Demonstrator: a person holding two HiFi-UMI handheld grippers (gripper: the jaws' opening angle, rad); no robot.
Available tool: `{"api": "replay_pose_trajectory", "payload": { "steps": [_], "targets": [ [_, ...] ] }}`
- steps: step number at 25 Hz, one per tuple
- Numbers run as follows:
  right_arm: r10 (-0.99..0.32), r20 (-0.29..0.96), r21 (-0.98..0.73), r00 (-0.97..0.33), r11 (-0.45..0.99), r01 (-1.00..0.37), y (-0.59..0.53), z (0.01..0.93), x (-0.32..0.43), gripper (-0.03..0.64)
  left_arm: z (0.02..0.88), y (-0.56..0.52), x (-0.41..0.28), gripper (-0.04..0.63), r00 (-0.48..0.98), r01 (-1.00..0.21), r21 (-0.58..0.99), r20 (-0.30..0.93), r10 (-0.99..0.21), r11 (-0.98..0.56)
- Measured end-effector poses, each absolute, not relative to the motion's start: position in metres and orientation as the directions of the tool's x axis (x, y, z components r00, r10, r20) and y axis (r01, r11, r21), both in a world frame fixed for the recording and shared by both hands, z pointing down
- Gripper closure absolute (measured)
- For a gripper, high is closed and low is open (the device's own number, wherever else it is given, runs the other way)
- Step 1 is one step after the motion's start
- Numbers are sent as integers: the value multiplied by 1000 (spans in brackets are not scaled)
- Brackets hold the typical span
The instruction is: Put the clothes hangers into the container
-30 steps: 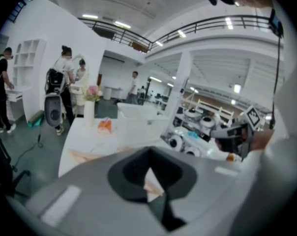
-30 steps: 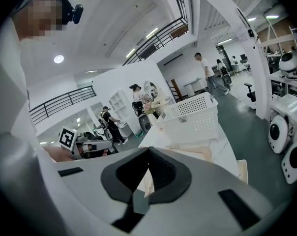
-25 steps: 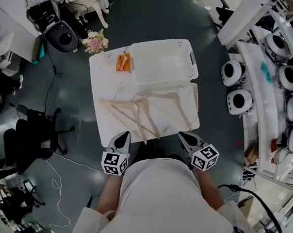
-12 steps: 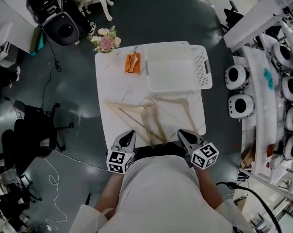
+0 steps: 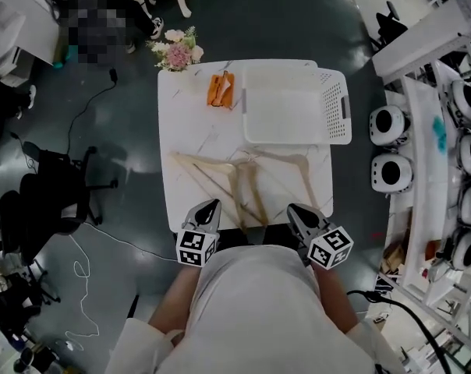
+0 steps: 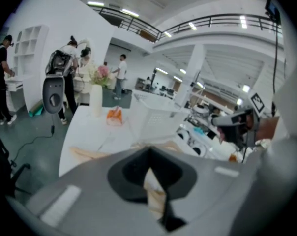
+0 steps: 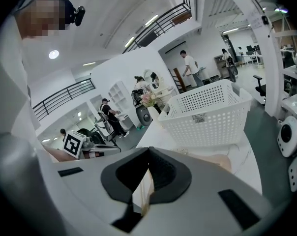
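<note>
Several pale wooden clothes hangers (image 5: 239, 179) lie overlapping on the near half of the white marble table (image 5: 185, 131). The white perforated basket (image 5: 294, 104) stands empty at the table's far right corner. My left gripper (image 5: 212, 206) hovers shut at the table's near edge, just short of the hangers. My right gripper (image 5: 293, 209) is level with it on the right, also shut. Neither holds anything. In the left gripper view the left gripper (image 6: 149, 154) faces a hanger (image 6: 89, 154) and the basket (image 6: 158, 114). In the right gripper view the right gripper (image 7: 148, 154) faces the basket (image 7: 207, 114).
An orange object (image 5: 221, 89) lies left of the basket, and a vase of pink flowers (image 5: 178, 51) stands at the far left corner. An office chair (image 5: 52, 201) and cables are on the floor to the left. White round machines (image 5: 391, 146) line the right side.
The head view has swung, so the table sits lower and more squarely in the picture. Both grippers stay shut at the near edge. The hangers have not moved.
</note>
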State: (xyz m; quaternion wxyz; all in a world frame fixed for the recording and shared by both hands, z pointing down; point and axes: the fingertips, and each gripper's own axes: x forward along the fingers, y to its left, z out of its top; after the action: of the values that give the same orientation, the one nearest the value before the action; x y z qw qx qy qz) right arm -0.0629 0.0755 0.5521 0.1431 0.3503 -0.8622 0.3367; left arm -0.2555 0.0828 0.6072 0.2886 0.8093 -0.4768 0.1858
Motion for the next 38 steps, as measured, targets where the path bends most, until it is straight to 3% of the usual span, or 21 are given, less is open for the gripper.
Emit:
{"api": "replay_pose_trajectory", "payload": {
  "steps": [9, 13, 17, 26, 38],
  "targets": [
    [-443, 508, -487, -739, 560, -670, 64, 562, -23, 614, 668, 70, -232, 566, 388, -921, 255, 668, -635, -295],
    [-433, 532, -479, -728, 556, -680, 63, 564, -3, 615, 710, 65, -221, 536, 359, -932, 250, 724, -589, -261],
    [-431, 557, -473, -710, 538, -698, 67, 568, 14, 614, 757, 67, -215, 466, 332, -943, 264, 790, -516, -203],
    [-411, 598, -466, -688, 520, -716, 80, 578, 37, 614, 813, 57, -216, 416, 208, -978, 193, 870, -447, -79],
    [-407, 615, -468, -675, 500, -728, 78, 586, 62, 615, 826, 56, -210, 429, 29, -999, 19, 882, -469, -27]
  ]
}}
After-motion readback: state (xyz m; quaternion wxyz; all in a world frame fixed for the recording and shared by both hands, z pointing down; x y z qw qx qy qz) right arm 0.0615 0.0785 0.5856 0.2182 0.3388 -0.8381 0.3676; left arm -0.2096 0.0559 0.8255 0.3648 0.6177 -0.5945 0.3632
